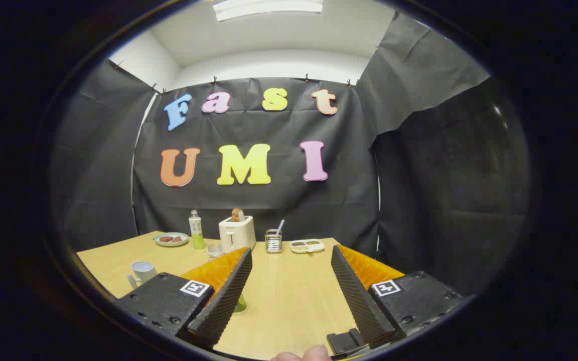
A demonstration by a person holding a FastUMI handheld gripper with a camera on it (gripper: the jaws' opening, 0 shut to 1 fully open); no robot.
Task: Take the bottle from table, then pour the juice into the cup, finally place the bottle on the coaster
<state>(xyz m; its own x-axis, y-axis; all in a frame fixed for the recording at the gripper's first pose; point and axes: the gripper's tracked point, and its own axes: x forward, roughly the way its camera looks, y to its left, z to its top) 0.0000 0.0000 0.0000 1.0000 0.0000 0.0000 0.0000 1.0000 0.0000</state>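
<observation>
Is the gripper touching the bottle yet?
Apart. The gripper view shows the gripper open, bare table between its fingers, and the bottle standing well beyond them near the toaster.

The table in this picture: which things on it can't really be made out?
- Green item in the gripper view: mostly hidden behind one finger of the open gripper.
- Plate and tray by the toaster: contents too small to identify.
- Bottle: label too small.
- Mug: inside not visible.
</observation>
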